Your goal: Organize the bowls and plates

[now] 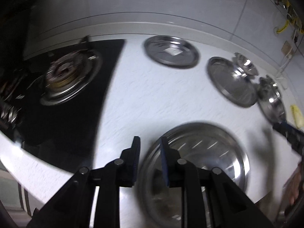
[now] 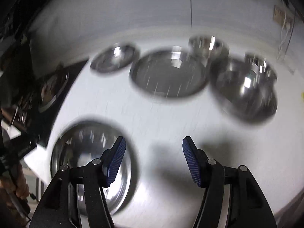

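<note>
Lying on the counter: a white speckled worktop (image 1: 152, 98) is seen carrying steel dishes, with a black glass gas hob (image 1: 79, 98) at its left end.
Hob: a round steel burner ring (image 1: 68, 77) is seen set in the black glass.
Left gripper (image 1: 150, 157): its black jaws with blue pads are held apart, nothing is clamped between them, and its right finger (image 1: 165, 163) is seen over the rim of the nearest plate.
Nearest plate: a large round stainless-steel plate (image 1: 218, 152) is laid flat on the worktop just below the left gripper.
Back row, left: a smaller round steel plate (image 1: 171, 51) is placed near the wall, well apart from the large one.
Back row, middle: another flat steel plate (image 1: 231, 83) is set just beside two small fluted steel bowls (image 1: 245, 64).
Back row, right: a deep shiny steel bowl (image 2: 247, 93) is seen in the right wrist view, blurred.
Right gripper (image 2: 153, 152): its jaws are spread wide over bare worktop, with nothing held.
Person: a hand (image 2: 13, 188) is glimpsed at the left edge of the right wrist view.
</note>
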